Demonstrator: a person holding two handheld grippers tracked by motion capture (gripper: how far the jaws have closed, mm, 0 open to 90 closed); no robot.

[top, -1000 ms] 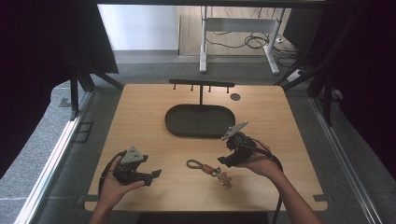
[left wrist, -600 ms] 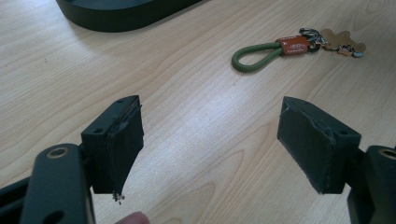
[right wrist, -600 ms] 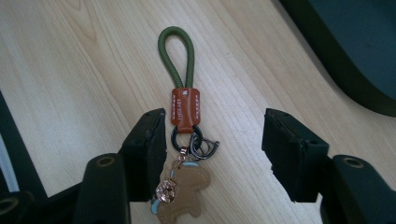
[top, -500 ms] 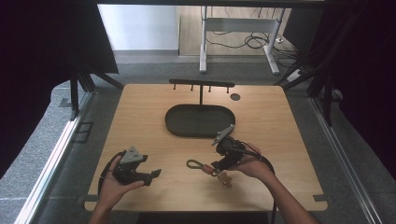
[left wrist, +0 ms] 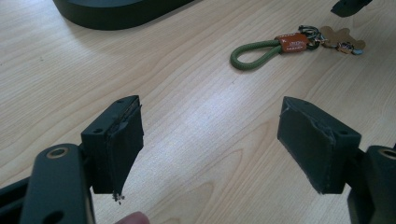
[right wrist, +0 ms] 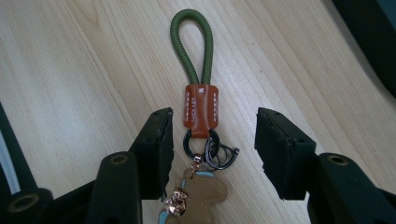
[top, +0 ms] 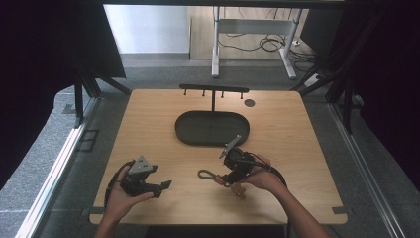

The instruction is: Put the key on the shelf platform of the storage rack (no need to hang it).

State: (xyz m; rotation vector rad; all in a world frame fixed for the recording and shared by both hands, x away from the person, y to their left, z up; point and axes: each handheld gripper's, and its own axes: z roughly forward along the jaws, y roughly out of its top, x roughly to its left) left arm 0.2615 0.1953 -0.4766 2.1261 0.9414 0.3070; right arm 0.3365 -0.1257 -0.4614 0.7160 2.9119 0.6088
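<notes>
Wooden table on grey floor, black curtains both sides, a desk frame and cables behind. A black oval tray sits mid-table, with a small peg rack just behind it.

Keychain lies flat on the wood in front of the tray, toward its right end: green cord loop, brown leather tab, dark rings, a tan charm at the near end.

Right gripper is down over the keychain, in front of the tray's right end. Its jaws have just been closing; they are partly apart, straddling the rings and tab, pads not touching them.

Left gripper is held well left of the keychain, in front of the tray's left end, jaws wide apart, nothing between them, only bare wood.
</notes>
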